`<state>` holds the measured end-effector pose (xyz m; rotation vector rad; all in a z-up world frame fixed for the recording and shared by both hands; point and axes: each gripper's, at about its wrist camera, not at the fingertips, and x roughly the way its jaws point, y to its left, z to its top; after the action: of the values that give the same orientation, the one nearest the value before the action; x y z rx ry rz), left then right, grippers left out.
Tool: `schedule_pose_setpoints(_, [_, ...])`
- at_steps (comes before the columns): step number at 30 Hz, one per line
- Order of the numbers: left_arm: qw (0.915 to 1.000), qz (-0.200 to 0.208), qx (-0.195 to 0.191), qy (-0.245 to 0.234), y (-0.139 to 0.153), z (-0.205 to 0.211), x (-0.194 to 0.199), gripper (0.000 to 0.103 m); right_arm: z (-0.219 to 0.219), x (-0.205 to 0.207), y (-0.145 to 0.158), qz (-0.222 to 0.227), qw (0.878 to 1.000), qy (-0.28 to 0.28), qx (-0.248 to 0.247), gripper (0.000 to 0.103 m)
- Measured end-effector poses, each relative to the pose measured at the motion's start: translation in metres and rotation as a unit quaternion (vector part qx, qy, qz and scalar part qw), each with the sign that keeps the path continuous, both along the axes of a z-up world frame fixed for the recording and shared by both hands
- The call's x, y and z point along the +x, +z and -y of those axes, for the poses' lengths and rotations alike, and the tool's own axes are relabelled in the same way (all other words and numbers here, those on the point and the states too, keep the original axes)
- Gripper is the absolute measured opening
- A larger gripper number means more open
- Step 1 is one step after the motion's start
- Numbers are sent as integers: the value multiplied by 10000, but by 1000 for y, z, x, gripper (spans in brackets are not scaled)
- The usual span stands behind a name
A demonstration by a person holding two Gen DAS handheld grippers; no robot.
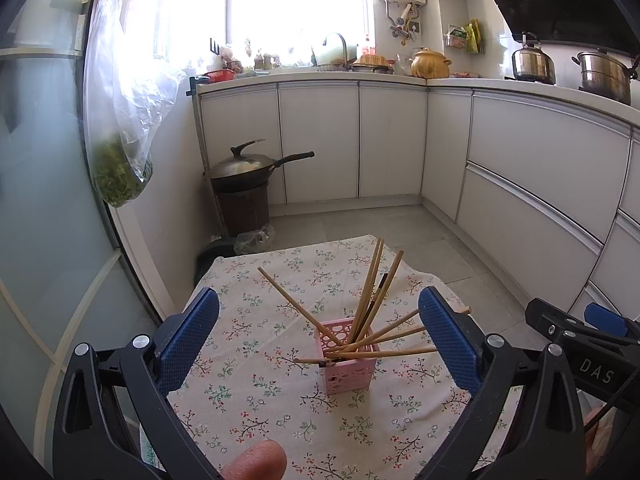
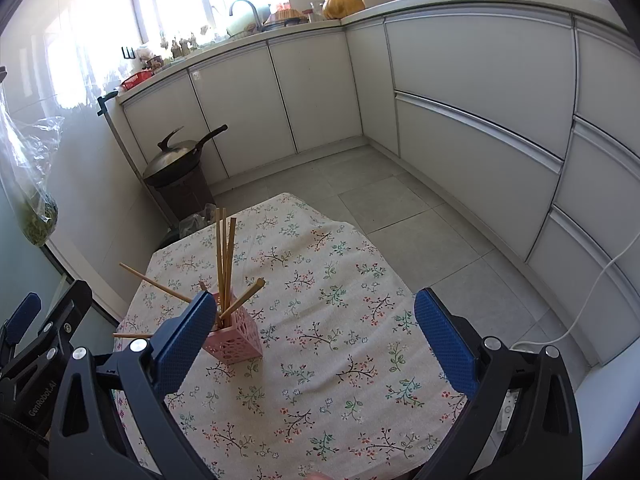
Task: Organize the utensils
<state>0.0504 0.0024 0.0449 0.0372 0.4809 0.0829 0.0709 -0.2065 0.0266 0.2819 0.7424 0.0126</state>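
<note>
A pink perforated holder (image 1: 349, 362) stands on the floral tablecloth (image 1: 256, 408) and holds several wooden chopsticks (image 1: 370, 288) fanned out in different directions. My left gripper (image 1: 320, 344) is open and empty, its blue pads on either side of the holder, above and nearer than it. In the right wrist view the holder (image 2: 236, 334) with its chopsticks (image 2: 224, 256) stands at the left, partly behind the left pad. My right gripper (image 2: 316, 340) is open and empty over the cloth, to the right of the holder.
The small table's cloth (image 2: 340, 360) drops off at its far edge to a grey tiled floor (image 2: 400, 208). A lidded wok (image 1: 248, 164) sits on a brown stool at the back left. White cabinets (image 1: 520, 168) line the back and right. A bag of greens (image 1: 120, 168) hangs at the left.
</note>
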Motion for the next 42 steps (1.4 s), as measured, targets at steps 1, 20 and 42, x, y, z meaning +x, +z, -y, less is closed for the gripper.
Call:
schedule_pose_setpoints(1, [10000,-4,-3,-4,0,0,0,96,0,0,0,-4,10000,3,4,97])
schedule_pose_setpoints(20, [10000,-34,24,69,-3,-2,2,96,0,1,-1,-21,10000,9,4,97])
schedule_pose_setpoints(42, [9999,-85,73,33,-5,-3,3,96,1,1,-3,-30,10000,17,-3,97])
